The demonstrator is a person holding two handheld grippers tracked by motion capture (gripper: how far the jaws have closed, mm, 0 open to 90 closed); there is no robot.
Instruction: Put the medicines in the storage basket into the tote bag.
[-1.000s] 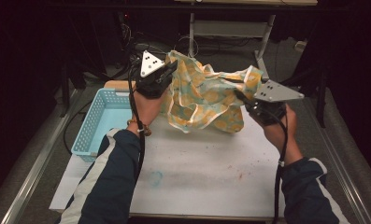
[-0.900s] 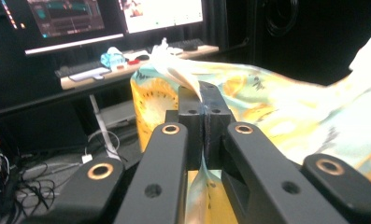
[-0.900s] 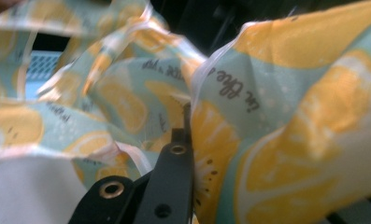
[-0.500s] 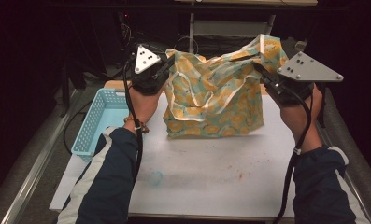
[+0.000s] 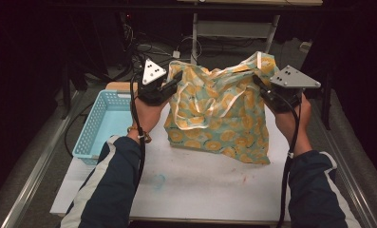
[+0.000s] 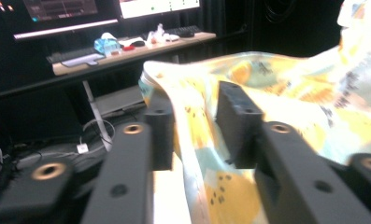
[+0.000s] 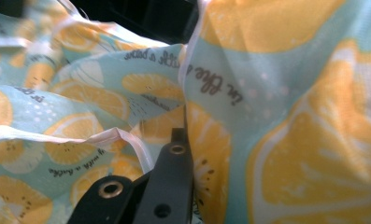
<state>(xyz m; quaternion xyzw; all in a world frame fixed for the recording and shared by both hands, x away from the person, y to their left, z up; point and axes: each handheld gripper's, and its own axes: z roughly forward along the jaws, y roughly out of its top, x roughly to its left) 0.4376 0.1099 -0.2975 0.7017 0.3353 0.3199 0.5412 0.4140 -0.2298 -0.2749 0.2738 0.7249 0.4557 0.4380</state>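
Note:
A cloth bag (image 5: pixel 219 114) printed with yellow lemon slices on pale teal hangs spread between my two grippers, its bottom edge resting on the white table (image 5: pixel 200 190). My left gripper (image 5: pixel 176 78) is shut on the bag's upper left corner. In the left gripper view the cloth (image 6: pixel 290 93) fills the gap between the jaws of that gripper (image 6: pixel 195 126). At the upper right corner my right gripper (image 5: pixel 258 81) is shut on the bag too. In the right gripper view the cloth (image 7: pixel 290 116) drapes over that gripper (image 7: pixel 185 135) and hides one jaw. White handles hang loose across the front.
A light blue plastic basket (image 5: pixel 98 128) stands at the table's left edge, beside my left forearm. Cables (image 5: pixel 148 47) and a metal stand (image 5: pixel 233 28) lie beyond the far edge. A desk (image 6: pixel 127 49) with screens stands farther back.
My right gripper rose and swung out to the right with its corner, pulling the crumpled bag open into a wide hanging sheet. The left gripper stayed about where it was.

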